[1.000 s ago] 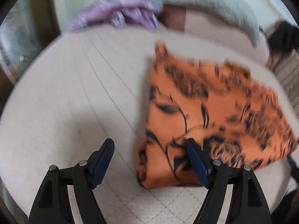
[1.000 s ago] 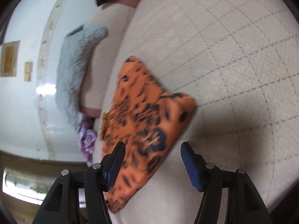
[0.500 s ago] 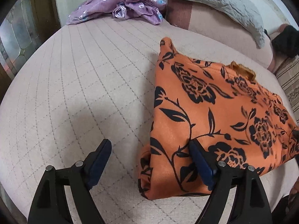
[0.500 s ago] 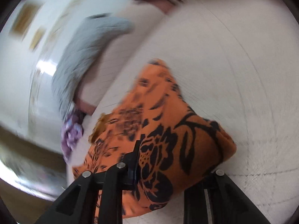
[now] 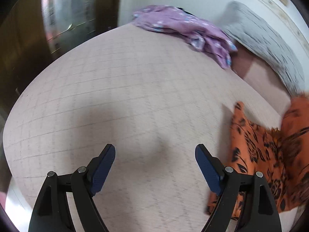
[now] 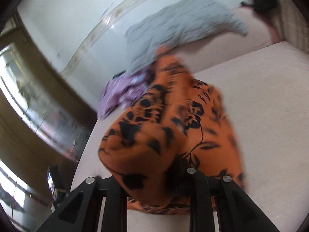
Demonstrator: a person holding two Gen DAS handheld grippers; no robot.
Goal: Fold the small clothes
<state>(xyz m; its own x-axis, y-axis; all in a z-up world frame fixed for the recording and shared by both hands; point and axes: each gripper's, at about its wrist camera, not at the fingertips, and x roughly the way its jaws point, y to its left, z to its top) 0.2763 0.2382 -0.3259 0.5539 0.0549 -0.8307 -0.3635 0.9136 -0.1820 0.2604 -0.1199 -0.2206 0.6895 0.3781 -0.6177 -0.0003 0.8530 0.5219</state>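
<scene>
Two claws in play, one loaded. The right claw (image 6: 154,176) was pinched down on a bunched fold of the orange floral garment (image 6: 173,127); its pads were buried in the cloth, so the bite itself could not be seen. The garment hung up off the bed (image 6: 270,96) at the claw end and trailed away toward the far edge, long axis running roughly from the claw out to the grey blanket (image 6: 181,19). The frame was blurred.

The left claw (image 5: 155,162) stood wide apart, nothing between the pads, over bare quilted bed (image 5: 125,89). In its view the orange floral garment (image 5: 266,154) lay off to the right, just beside the right finger, partly lifted along the right border. The purple garment (image 5: 183,27) sat crumpled at the far edge, well apart from both claws.

Judgement: the right hand was clearly the nearer and the working one. The next move depended on carrying the gripped end along that long axis; the left claw would need to swing right to help.
</scene>
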